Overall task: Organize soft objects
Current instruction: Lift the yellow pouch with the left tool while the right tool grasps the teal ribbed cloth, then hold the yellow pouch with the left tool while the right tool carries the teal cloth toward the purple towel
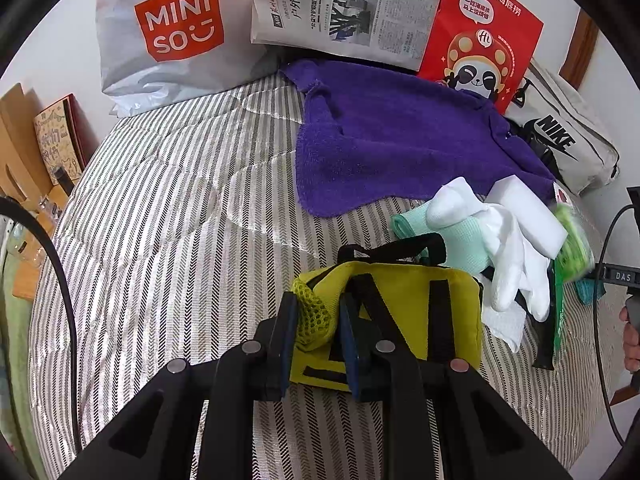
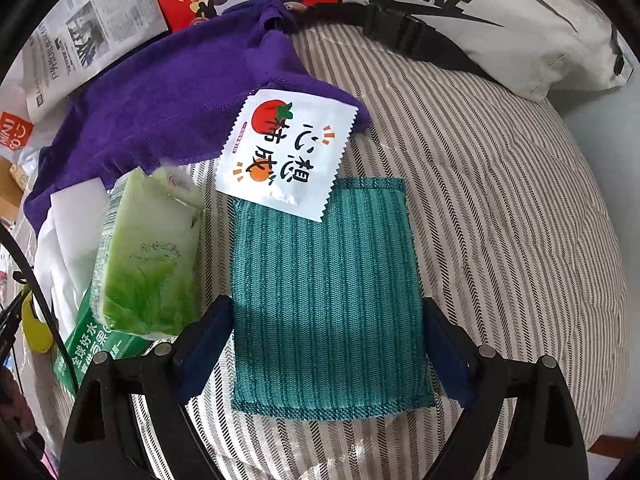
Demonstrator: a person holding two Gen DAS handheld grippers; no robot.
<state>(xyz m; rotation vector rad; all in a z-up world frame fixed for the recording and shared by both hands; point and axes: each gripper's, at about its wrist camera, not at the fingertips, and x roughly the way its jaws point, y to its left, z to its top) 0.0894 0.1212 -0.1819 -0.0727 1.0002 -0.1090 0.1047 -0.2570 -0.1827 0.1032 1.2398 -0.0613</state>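
In the left wrist view my left gripper (image 1: 318, 336) is shut on the mesh rim of a yellow bag (image 1: 404, 300) with black straps, which lies on the striped bedcover (image 1: 180, 200). To its right is a heap of white gloves (image 1: 516, 264), a mint cloth (image 1: 460, 240) and a white block (image 1: 528, 208). In the right wrist view my right gripper (image 2: 328, 344) points down and stands open. A teal ribbed cloth (image 2: 328, 280) lies flat between its fingers, its side edges close to both pads. A white sachet (image 2: 284, 156) overlaps the cloth's far edge.
A purple towel (image 2: 160, 112) is spread behind the heap, and a green tissue pack (image 2: 148, 256) lies left of the teal cloth. Along the wall stand a Miniso bag (image 1: 168, 28), a newspaper (image 1: 344, 4), a red panda bag (image 1: 480, 28) and a Nike bag (image 2: 500, 20).
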